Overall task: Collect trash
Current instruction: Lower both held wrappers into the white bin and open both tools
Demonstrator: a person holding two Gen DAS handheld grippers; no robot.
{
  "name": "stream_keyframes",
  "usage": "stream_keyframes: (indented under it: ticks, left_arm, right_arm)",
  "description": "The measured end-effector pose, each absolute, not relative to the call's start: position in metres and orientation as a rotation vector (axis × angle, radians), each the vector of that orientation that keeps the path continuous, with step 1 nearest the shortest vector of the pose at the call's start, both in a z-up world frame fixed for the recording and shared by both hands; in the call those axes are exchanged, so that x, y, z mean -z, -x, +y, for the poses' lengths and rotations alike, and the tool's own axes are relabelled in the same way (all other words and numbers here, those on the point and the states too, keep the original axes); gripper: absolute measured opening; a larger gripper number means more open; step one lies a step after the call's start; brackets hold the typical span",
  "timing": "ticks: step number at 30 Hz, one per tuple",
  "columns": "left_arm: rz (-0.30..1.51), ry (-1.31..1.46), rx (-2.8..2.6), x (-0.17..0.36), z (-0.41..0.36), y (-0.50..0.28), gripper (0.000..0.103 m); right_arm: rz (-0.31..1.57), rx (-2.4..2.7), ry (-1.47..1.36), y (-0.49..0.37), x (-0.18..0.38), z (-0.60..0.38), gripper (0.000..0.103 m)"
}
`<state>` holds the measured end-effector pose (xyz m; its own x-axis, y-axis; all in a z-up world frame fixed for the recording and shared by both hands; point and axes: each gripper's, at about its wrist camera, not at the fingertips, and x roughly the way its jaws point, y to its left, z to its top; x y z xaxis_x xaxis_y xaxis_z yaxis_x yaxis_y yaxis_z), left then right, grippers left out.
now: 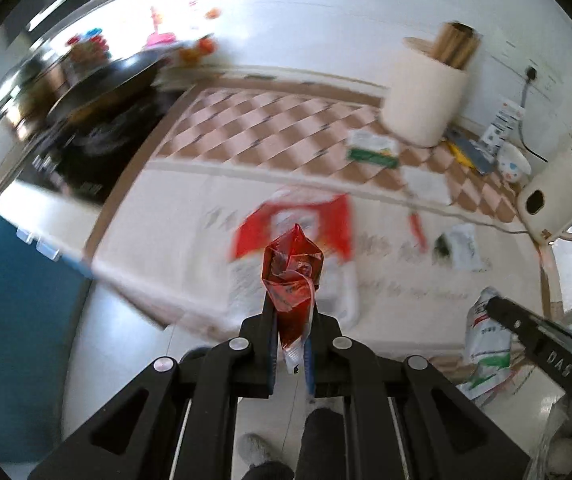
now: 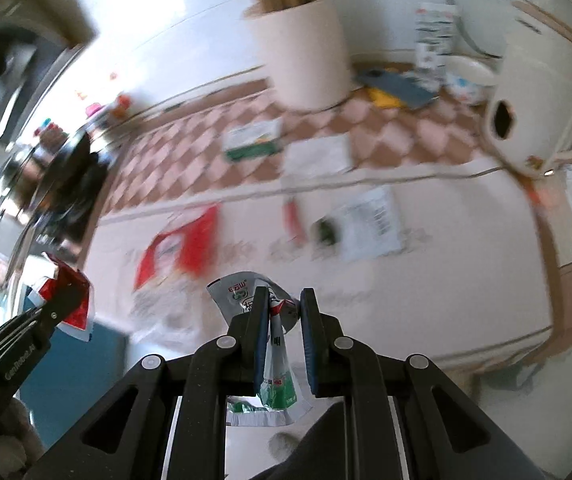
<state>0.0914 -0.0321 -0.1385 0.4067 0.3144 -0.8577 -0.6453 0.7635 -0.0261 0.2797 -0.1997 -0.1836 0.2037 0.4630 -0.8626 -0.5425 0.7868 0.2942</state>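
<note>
Fingers of the left gripper (image 1: 290, 312) clench a crumpled red wrapper (image 1: 291, 276); those of the right gripper (image 2: 284, 308) pinch a white-and-green packet (image 2: 276, 364) hanging below. Only the right view shows a grey sack (image 2: 369, 228) clearly. Farther off on the counter (image 1: 166, 240) lie a red-and-white bag (image 1: 297, 224) and, near the wall, a cream bin (image 1: 425, 100).

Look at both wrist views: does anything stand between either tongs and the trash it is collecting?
Nothing does. The left tongs are already shut on a crumpled red wrapper, and the right tongs pinch a white-and-green wrapper.
</note>
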Motion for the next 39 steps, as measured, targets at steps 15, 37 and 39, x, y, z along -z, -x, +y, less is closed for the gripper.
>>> stream_keyframes:
  ticks: [15, 37, 39]
  left_arm:
    - [1.273, 0.900, -0.658, 0.391, 0.084, 0.080, 0.007]
    - [1.436, 1.071, -0.799, 0.694, 0.173, 0.129, 0.099]
    - [1.443, 1.022, -0.837, 0.688, 0.170, 0.136, 0.099]
  right_arm:
    - [1.478, -0.812, 0.306, -0.061, 0.370, -0.094, 0.016]
    - [1.702, -0.734, 0.289, -0.021, 0.756, 0.021, 0.042]
    - [1.693, -0.734, 0.332, -0.016, 0.758, 0.021, 0.049]
